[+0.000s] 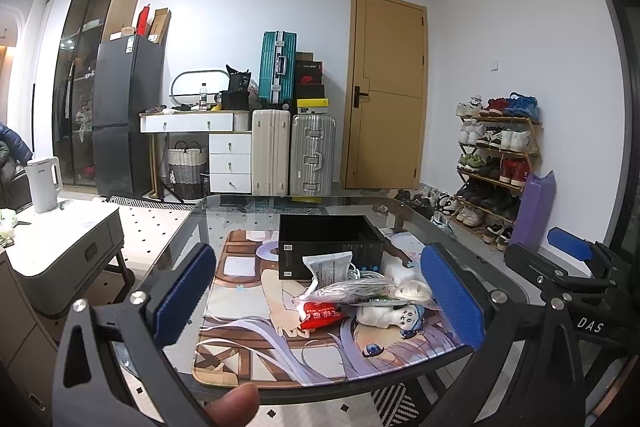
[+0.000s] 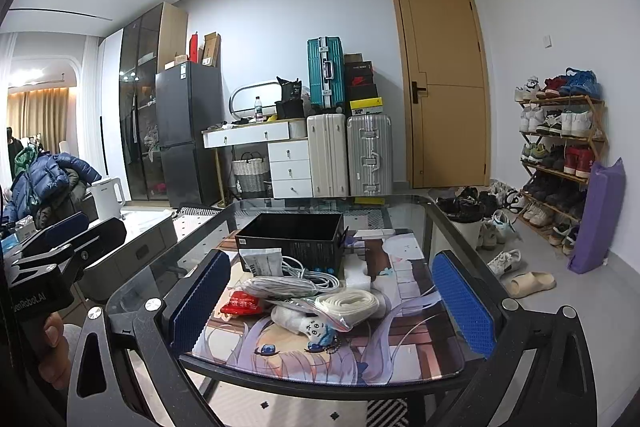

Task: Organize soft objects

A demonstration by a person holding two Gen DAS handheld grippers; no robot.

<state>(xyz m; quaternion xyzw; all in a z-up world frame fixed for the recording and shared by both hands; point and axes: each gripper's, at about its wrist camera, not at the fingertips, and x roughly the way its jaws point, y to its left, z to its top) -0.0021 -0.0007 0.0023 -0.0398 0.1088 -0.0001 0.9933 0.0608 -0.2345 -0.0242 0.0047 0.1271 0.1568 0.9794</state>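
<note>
Nothing sorted yet: black box (image 1: 329,241) sat empty, soft pile (image 2: 308,297) nearer, left gripper (image 1: 320,301) and right gripper (image 2: 328,303) both wide open, empty.

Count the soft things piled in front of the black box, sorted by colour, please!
White: 4 - pouch, cable bundle, rolled strap in clear bag, plush toy
Red: 1 - packet
Total: 5, all lying outside the black box.
</note>
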